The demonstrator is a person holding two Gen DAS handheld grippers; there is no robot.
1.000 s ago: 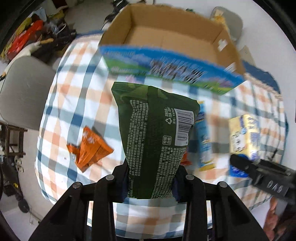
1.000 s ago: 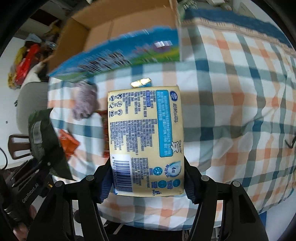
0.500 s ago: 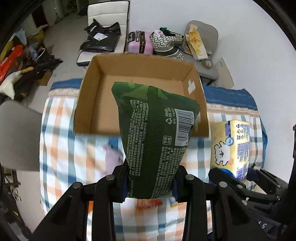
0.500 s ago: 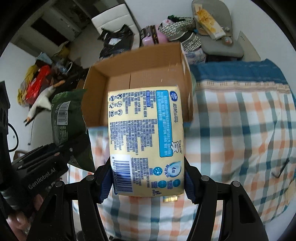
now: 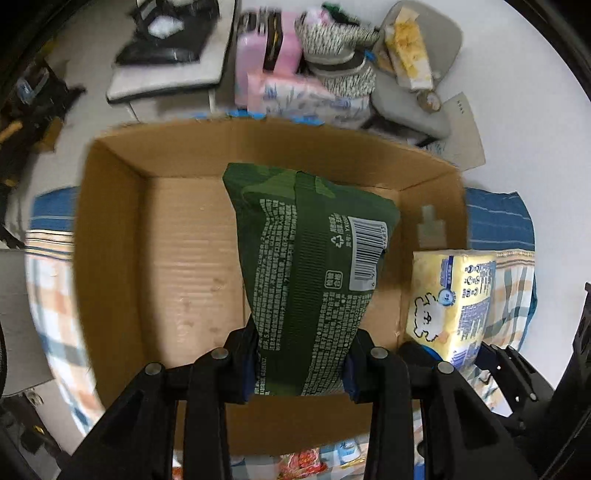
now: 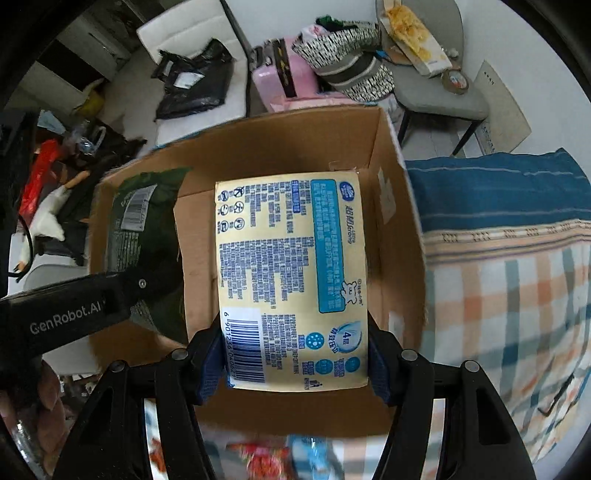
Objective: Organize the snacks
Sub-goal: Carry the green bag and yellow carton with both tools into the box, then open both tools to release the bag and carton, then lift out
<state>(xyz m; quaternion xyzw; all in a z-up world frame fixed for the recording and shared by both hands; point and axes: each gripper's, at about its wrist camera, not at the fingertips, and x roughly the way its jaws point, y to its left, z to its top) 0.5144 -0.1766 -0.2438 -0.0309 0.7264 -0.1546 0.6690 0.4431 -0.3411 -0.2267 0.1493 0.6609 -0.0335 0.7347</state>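
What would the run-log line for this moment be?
left gripper: shut on green bag | right gripper: shut on yellow pack | both held over cardboard box | box floor bare

Plaid cloth (image 6: 517, 295) covering table, blue striped band (image 6: 498, 188) running along its far edge. Pink case (image 5: 258, 55) standing on floor beyond, black-and-white patterned bag (image 6: 351, 62) lying beside it. Grey chair (image 6: 436, 92) carrying yellow packet (image 6: 413, 33). White chair (image 6: 192, 48) holding black plastic bag (image 6: 192, 85). Red bag (image 6: 37, 173) lying among clutter at far left.
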